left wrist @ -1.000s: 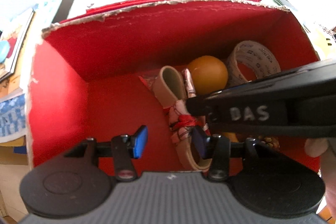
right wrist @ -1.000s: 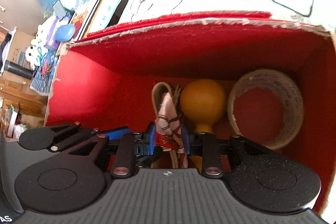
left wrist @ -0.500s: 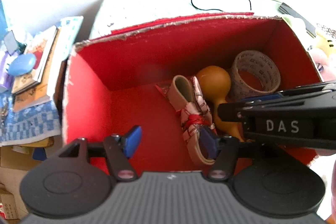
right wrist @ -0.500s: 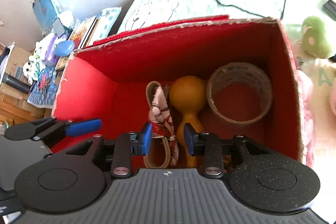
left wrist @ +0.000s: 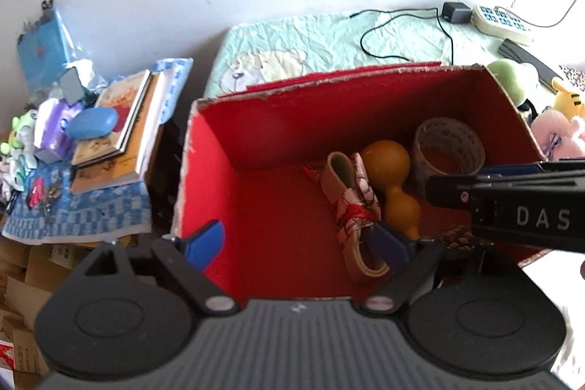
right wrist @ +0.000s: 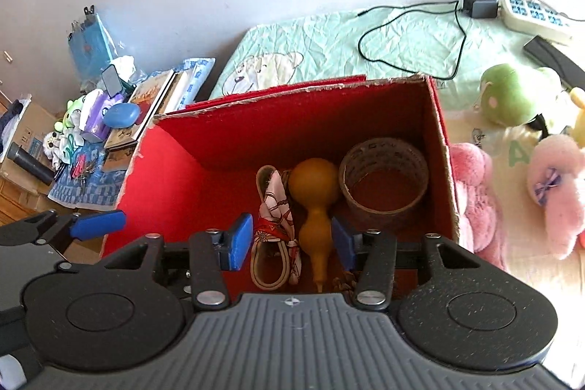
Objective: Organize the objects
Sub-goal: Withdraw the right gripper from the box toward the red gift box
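An open red box (left wrist: 329, 86) (right wrist: 292, 119) holds a beige strap loop tied with a patterned scarf (left wrist: 340, 170) (right wrist: 274, 211). Beside it lie an orange-brown gourd (left wrist: 387, 159) (right wrist: 312, 181) and a roll of tape (left wrist: 453, 134) (right wrist: 380, 220). My left gripper (left wrist: 296, 243) hangs above the box's near side. Its jaws are opening wide and nothing is between them. My right gripper (right wrist: 290, 242) is above the strap and gourd. Its jaws are opening too, and the pads touch neither. Its black housing (left wrist: 530, 218) crosses the right of the left wrist view.
The box stands on a mint bed sheet (right wrist: 329, 35) with a black cable and charger (right wrist: 479, 4) and a power strip (right wrist: 533, 17). Green (right wrist: 512, 94) and pink plush toys (right wrist: 471, 192) crowd its right side. Stacked books (left wrist: 120, 130) lie to the left.
Both grippers have risen and drawn back out of the box while their jaws widened. The right gripper has let go of the scarf-wrapped strap, which now lies on the box floor.
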A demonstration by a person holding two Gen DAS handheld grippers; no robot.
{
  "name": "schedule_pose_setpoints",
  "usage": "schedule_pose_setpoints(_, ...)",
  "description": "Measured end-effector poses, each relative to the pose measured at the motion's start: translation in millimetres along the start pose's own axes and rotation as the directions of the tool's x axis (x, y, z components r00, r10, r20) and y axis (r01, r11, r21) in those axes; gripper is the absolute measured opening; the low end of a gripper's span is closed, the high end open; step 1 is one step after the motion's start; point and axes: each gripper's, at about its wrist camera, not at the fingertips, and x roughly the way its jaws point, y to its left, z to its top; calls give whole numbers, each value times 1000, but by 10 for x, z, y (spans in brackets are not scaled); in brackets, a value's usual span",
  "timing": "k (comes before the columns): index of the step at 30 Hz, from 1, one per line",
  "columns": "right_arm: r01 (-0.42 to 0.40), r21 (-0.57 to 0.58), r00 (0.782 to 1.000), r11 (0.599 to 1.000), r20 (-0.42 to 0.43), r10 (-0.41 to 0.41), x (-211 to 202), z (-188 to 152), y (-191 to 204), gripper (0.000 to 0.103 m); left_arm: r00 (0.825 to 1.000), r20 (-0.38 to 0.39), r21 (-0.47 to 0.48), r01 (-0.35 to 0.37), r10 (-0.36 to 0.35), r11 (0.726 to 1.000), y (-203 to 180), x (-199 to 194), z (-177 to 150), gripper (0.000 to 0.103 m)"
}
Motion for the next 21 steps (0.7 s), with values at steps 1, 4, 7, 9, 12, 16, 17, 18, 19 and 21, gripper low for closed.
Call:
schedule_pose_setpoints(1,-1,-5,1000,1000,6,1,-36,-15,8,52,1000,6,-3,-4,4,1000,-7,-41,-10,94)
schedule_pose_setpoints(4,-9,-14,1000,1000,16,9,-133,-68,17,54,1000,21,-9,-21,21,1000,-42,-145,-49,94)
schedule_pose_setpoints(7,-18,-26,1000,1000,19,18,-219,-124,24,56,999,30,-20,-40,41,999,-78,-245,-106,94)
schedule_pose_setpoints(9,-22,-32,999,999,23,23,-284,-163,27,56,998,32,-29,-49,50,998,-96,-301,-144,94)
schedule_pose_setpoints(12,-27,-42,999,999,30,29,-386,-223,26,56,997,35,-44,-62,64,997,-123,-387,-213,94)
schedule_pose_setpoints(16,-32,-50,999,998,39,34,-499,-311,19,56,997,35,-58,-72,74,996,-153,-488,-299,94)
schedule_pose_setpoints(17,-35,-51,999,998,38,37,-521,-334,17,56,996,35,-60,-78,80,995,-166,-507,-324,94)
schedule_pose_setpoints(18,-39,-51,998,998,37,41,-543,-361,13,56,996,35,-61,-86,88,994,-182,-526,-349,94)
schedule_pose_setpoints(19,-43,-50,998,998,35,45,-561,-388,7,56,995,33,-62,-92,94,994,-197,-542,-375,94)
schedule_pose_setpoints(21,-51,-49,998,998,29,52,-591,-443,-2,56,994,29,-65,-99,101,993,-222,-567,-433,94)
